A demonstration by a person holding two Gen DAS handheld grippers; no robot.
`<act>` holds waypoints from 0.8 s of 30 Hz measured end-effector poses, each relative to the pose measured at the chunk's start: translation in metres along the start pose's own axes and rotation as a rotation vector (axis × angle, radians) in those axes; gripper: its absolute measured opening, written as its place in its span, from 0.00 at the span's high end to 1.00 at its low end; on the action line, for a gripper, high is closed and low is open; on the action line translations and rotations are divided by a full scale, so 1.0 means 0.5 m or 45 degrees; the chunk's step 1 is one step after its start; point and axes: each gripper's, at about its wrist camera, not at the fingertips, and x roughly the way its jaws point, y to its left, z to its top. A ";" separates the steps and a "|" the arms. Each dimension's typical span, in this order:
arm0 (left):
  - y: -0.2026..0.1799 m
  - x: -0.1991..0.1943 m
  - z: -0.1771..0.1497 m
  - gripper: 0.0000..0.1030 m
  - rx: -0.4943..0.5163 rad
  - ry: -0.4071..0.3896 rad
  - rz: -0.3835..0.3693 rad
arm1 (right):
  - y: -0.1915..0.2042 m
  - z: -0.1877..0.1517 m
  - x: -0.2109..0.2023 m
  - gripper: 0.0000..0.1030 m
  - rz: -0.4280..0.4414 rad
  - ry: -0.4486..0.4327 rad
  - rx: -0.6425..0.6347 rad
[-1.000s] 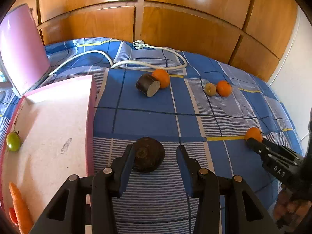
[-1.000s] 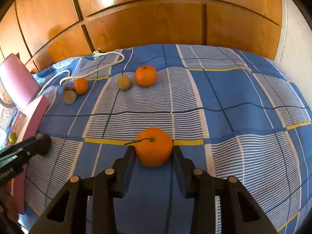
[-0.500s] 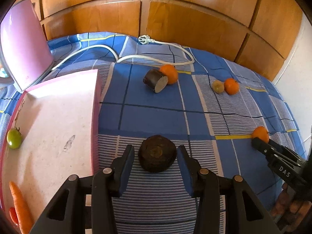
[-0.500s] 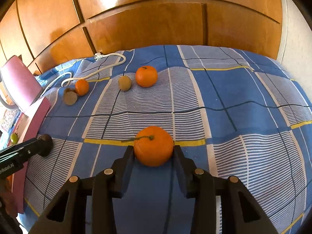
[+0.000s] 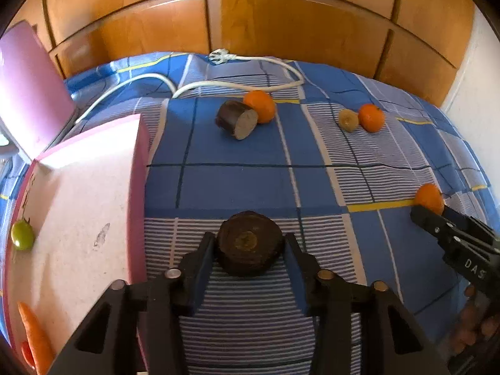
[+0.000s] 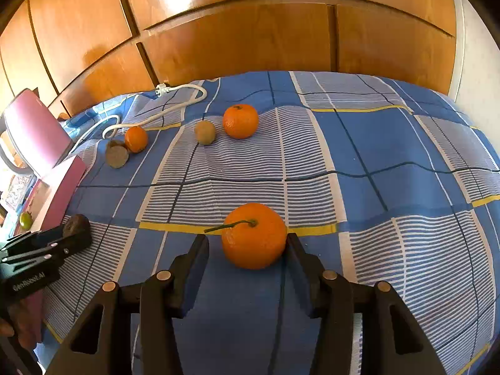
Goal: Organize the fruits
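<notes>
My left gripper (image 5: pixel 249 243) has both jaws against a dark brown round root piece (image 5: pixel 249 243) on the blue checked bedspread, beside the pink tray (image 5: pixel 78 212). My right gripper (image 6: pixel 248 243) is open around an orange with a green stem (image 6: pixel 253 236); the right jaw touches it, the left jaw stands apart. That orange also shows in the left wrist view (image 5: pixel 429 198). Farther back lie a cut dark root piece (image 5: pixel 237 119) with a small orange (image 5: pixel 260 106), and a kiwi (image 6: pixel 205 132) next to another orange (image 6: pixel 240 121).
The pink tray holds a green tomato (image 5: pixel 22 235) and a carrot (image 5: pixel 36 337). A pink upright panel (image 5: pixel 28 90) stands at the far left. A white power cable (image 5: pixel 237 84) lies across the back. A wooden wardrobe (image 6: pixel 250 31) is behind the bed.
My left gripper has moved forward and closed its jaws onto the dark root piece. My right gripper stays open around the stemmed orange, which now sits against the right jaw.
</notes>
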 end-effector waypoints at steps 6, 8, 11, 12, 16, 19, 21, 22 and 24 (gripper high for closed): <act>-0.003 0.001 -0.001 0.59 0.004 -0.013 0.003 | -0.008 0.000 -0.002 0.51 0.027 -0.008 0.028; -0.007 -0.005 -0.005 0.59 0.004 -0.023 -0.008 | -0.011 0.000 -0.003 0.53 0.030 -0.013 0.043; -0.020 -0.016 -0.015 0.59 0.015 -0.034 -0.033 | -0.022 0.000 -0.004 0.61 0.030 -0.019 0.078; -0.026 -0.020 -0.020 0.59 0.021 -0.038 -0.045 | -0.025 -0.001 -0.006 0.62 0.037 -0.020 0.084; -0.049 -0.028 -0.038 0.59 0.041 -0.034 -0.073 | -0.019 0.000 -0.007 0.63 0.013 -0.016 0.064; -0.059 -0.031 -0.054 0.59 0.035 -0.024 -0.086 | -0.015 -0.006 -0.013 0.63 0.010 -0.011 0.040; -0.064 -0.035 -0.060 0.59 0.041 -0.031 -0.087 | -0.006 -0.014 -0.020 0.63 -0.001 -0.006 0.011; -0.065 -0.038 -0.064 0.59 0.038 -0.032 -0.091 | -0.003 -0.017 -0.023 0.63 -0.002 -0.005 0.002; -0.064 -0.043 -0.070 0.59 0.032 -0.032 -0.095 | 0.005 -0.027 -0.030 0.63 -0.005 -0.003 -0.017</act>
